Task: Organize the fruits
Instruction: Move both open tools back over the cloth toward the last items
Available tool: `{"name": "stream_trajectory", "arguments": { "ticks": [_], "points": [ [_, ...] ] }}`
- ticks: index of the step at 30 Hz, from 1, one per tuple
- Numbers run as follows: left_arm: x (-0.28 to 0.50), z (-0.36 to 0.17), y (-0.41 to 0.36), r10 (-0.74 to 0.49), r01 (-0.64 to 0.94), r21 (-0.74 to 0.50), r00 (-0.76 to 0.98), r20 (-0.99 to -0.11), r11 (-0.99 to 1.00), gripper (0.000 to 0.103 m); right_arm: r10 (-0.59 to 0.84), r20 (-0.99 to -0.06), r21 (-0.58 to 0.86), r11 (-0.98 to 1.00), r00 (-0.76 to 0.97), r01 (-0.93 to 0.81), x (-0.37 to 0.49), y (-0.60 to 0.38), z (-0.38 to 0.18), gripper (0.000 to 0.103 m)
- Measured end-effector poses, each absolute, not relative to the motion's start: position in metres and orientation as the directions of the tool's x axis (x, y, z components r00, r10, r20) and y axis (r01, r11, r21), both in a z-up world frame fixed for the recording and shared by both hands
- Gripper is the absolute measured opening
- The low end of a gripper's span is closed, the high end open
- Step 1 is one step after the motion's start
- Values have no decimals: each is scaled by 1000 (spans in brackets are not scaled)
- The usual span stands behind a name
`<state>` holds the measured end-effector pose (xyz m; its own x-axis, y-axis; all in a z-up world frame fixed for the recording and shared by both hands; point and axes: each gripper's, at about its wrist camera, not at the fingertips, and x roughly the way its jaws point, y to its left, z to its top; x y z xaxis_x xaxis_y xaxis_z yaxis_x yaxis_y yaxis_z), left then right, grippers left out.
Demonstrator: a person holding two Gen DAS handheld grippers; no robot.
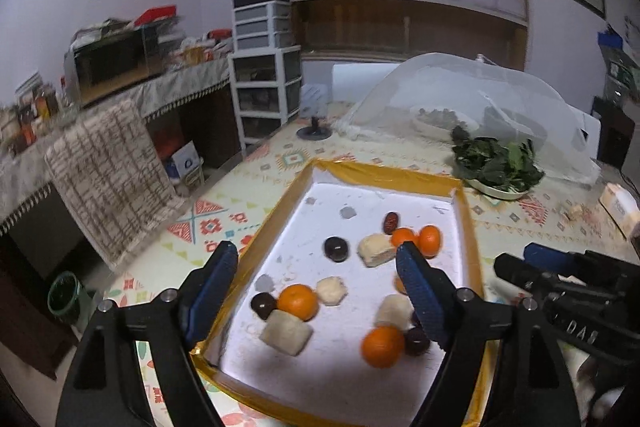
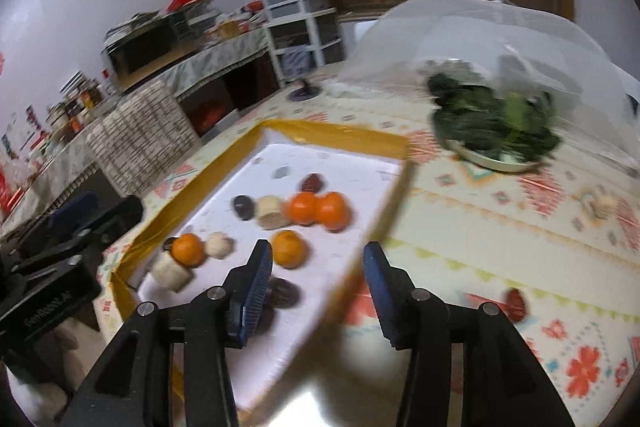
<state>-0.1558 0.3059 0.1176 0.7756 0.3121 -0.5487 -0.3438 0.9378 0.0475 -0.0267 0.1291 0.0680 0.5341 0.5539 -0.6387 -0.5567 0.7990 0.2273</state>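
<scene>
A white tray with a yellow taped rim (image 1: 384, 171) (image 2: 336, 133) lies on the patterned table. In it are several oranges (image 1: 298, 302) (image 2: 289, 248), dark round fruits (image 1: 336, 249) (image 2: 243, 207), pale cut chunks (image 1: 286, 333) (image 2: 272, 213) and a red date (image 1: 391, 222) (image 2: 312, 183). My left gripper (image 1: 316, 267) is open and empty above the tray's near left part. My right gripper (image 2: 318, 263) is open and empty above the tray's right rim. Another red date (image 2: 516, 303) lies on the table right of the tray. The right gripper's body (image 1: 560, 287) shows at the right in the left wrist view.
A plate of green leaves (image 1: 496, 163) (image 2: 496, 129) stands behind the tray to the right, by a white mesh food cover (image 1: 460, 87) (image 2: 480, 35). A small pale piece (image 2: 602, 205) lies on the table far right. A chair back (image 1: 108, 171) and drawers (image 1: 268, 83) stand left.
</scene>
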Motion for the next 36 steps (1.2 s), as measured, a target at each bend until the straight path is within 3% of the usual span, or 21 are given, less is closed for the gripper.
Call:
{"name": "stream_trajectory", "arguments": {
  "ticks": [15,22,29,36],
  "points": [
    [-150,125,221,249,-212,131,797,-551,968,84,458,-639,263,885,618,-384,-19,0,57,52],
    [-147,130,202,212,-181,111,804,-556,977,86,377,-657,264,926,653,-269,-10,-78,51,53],
    [-129,119,182,65,-86,-6,796,-602,996,87,257,-704,261,961,662,-96,13,-160,41,53],
    [-106,89,142,-138,86,-110,724,-676,990,87,305,-708,301,946,637,-119,67,-155,38,53]
  ]
}}
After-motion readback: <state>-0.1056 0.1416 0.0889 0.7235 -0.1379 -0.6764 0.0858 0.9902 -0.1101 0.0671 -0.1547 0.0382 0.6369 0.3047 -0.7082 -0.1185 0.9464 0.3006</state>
